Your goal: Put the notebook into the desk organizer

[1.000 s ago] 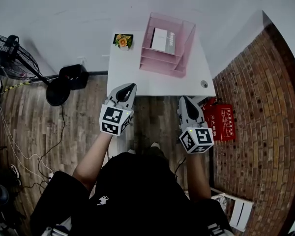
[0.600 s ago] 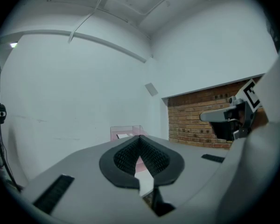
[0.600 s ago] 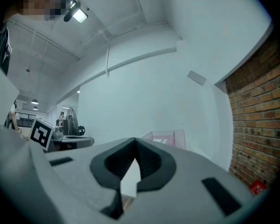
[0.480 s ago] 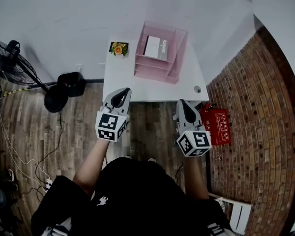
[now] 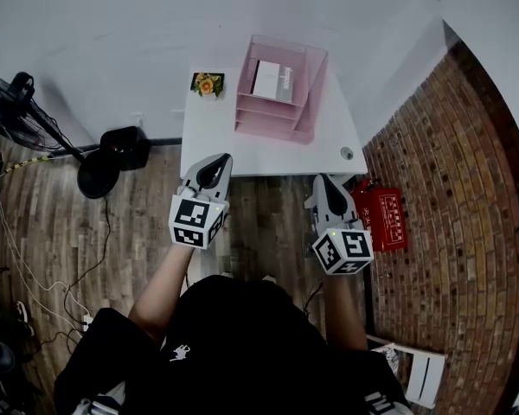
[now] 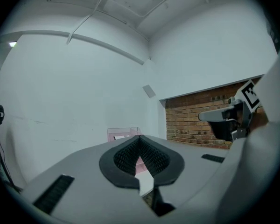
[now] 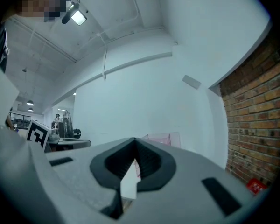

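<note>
Evidently left claw (image 5: pixel 222 159), right claw (image 5: pixel 323 181) are closed, empty

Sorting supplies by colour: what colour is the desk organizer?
The desk organizer is translucent pink, clearest in the head view.

The desk organizer (image 5: pixel 272 124) is translucent pink, the desk (image 5: pixel 212 137) white, the brick wall (image 5: pixel 467 171) reddish-brown.

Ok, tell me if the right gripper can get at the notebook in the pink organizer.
Probably yes: bare table lies between the right gripper and the organizer, and the notebook sits in its open top tray. The jaws are shut and must open first.
</note>
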### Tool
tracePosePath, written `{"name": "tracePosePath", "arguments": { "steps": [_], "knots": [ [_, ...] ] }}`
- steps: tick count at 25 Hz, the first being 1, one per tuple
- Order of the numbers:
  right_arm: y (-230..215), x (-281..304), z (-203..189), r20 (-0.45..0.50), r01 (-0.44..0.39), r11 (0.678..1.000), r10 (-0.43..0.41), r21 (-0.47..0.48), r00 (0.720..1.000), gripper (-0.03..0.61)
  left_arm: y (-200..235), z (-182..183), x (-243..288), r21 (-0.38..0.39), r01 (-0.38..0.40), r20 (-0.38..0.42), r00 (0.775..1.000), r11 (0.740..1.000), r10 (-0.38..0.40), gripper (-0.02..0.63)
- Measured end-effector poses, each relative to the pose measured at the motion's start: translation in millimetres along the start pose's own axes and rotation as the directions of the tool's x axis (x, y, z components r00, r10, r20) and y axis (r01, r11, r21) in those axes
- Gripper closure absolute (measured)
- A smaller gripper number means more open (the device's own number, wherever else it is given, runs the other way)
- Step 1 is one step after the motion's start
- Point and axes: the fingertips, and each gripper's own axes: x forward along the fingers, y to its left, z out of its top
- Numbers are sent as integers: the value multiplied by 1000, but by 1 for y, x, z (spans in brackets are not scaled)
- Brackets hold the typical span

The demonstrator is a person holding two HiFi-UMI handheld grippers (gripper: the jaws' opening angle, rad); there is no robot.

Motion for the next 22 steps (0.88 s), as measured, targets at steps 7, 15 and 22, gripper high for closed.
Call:
{"name": "tracePosePath", "arguments": {
  "steps": [7,15,22],
  "knots": [
    [5,2,0,3,12,1000,-12,0,1000,577,6,-2,-1,-9,3,-1,1000,1000,-3,611],
    [8,5,-4,-10,32,999,-32,-6,999,577,12,-8,3,-6,22,-14,1000,1000,-22,611],
    [9,13,-11,-25,38,999,-39,-14,999,577,19,-16,12,-8,30,-21,999,1000,-30,611]
  ]
}}
